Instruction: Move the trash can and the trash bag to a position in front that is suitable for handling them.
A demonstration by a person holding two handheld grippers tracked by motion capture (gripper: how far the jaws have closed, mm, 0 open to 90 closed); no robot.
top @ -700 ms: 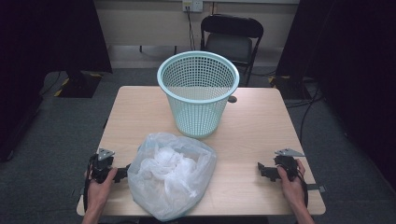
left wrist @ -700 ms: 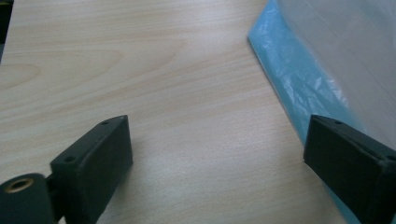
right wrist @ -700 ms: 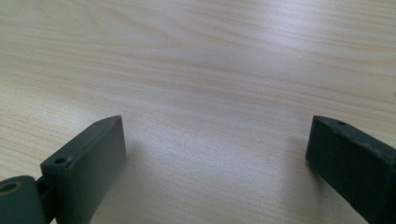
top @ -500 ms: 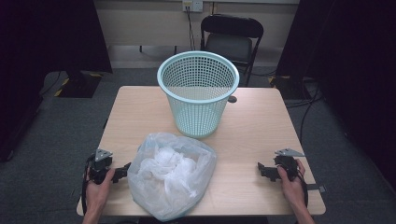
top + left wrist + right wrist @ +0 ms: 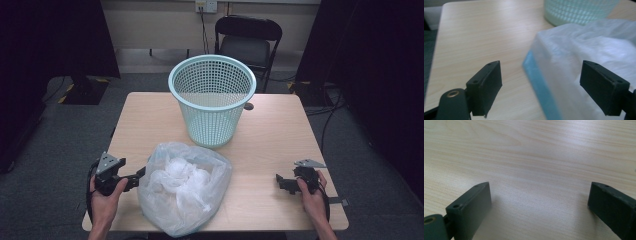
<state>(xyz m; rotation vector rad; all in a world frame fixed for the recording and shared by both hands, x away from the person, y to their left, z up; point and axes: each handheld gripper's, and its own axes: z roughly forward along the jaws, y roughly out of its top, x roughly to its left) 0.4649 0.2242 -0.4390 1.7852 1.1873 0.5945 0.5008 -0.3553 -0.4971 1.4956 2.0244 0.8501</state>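
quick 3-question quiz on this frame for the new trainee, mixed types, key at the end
1. True or false: the left gripper is shut on the bag.
2. Multiple choice: where is the basket relative to the bag in the high view? A) beyond it, farther from the person B) to its right, beside the right gripper C) lying on its side on the bag
3. Fill in: the right gripper's jaws are open over bare ____.

Key
1. False. Its jaws are spread wide, with the bag's edge between them but not clamped.
2. A. The basket stands upright past the bag.
3. table.
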